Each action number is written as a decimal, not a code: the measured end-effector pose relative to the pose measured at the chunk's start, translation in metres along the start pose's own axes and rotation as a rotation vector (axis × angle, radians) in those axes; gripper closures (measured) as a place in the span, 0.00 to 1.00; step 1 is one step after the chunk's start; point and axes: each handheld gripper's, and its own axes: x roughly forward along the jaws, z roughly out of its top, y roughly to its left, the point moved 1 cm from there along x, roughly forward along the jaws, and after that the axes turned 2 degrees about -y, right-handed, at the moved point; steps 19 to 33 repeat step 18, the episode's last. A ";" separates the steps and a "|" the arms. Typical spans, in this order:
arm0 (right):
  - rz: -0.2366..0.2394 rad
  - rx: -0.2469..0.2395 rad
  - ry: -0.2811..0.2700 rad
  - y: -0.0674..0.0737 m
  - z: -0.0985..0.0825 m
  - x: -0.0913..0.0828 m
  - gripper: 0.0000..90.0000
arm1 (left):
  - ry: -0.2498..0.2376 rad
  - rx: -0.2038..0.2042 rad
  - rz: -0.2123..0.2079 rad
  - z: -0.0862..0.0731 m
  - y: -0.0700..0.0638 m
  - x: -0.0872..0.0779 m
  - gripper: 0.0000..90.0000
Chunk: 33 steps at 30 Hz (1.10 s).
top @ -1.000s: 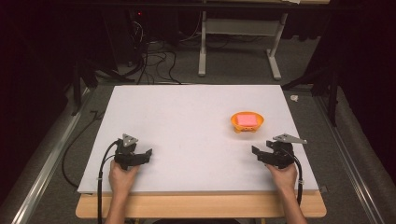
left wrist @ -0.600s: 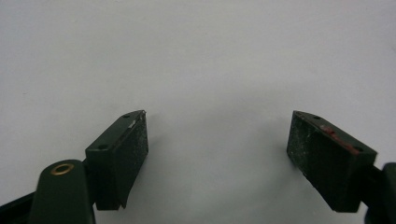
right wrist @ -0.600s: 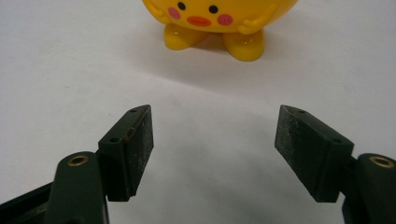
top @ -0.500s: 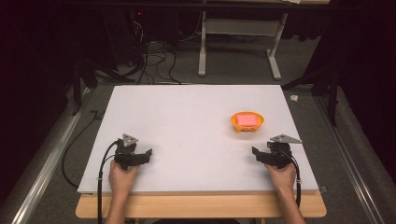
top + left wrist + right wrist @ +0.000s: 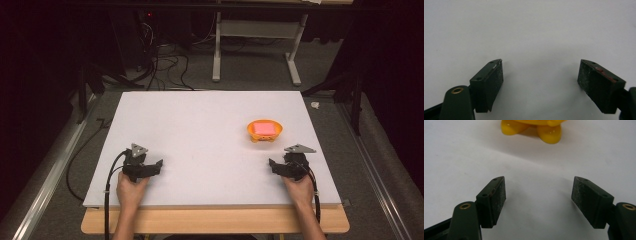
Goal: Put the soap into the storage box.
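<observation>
An orange bowl [image 5: 264, 130] with a pink block [image 5: 263, 128] inside stands on the white board [image 5: 200, 130], right of centre. My right gripper [image 5: 272, 164] rests near the board's front right, a little in front of the bowl, open with nothing between its jaws. In the right gripper view the gripper [image 5: 538, 192] points at the bowl's yellow-orange feet [image 5: 549, 132] just ahead. My left gripper [image 5: 159, 164] sits near the front left, also open and empty. In the left gripper view the left gripper [image 5: 540, 72] has bare white board between its jaws.
The board lies on a wooden table [image 5: 215, 220] whose front edge shows below my hands. Beyond the board are a dark floor with cables [image 5: 160, 65] and a white frame's legs [image 5: 295, 65]. A metal rail [image 5: 45, 175] runs along the left.
My right gripper has shifted slightly right and back toward the front edge. The left gripper and the bowl have stayed put.
</observation>
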 end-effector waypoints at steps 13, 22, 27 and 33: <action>0.004 0.006 0.002 -0.001 -0.001 0.000 0.31 | 0.001 -0.001 -0.002 0.000 0.000 0.000 0.23; 0.005 0.007 0.002 -0.001 0.000 0.000 0.31 | 0.001 -0.001 -0.002 0.000 0.000 0.000 0.24; 0.005 0.007 0.002 -0.001 0.000 0.000 0.31 | 0.001 -0.001 -0.002 0.000 0.000 0.000 0.24; 0.005 0.007 0.002 -0.001 0.000 0.000 0.31 | 0.001 -0.001 -0.002 0.000 0.000 0.000 0.24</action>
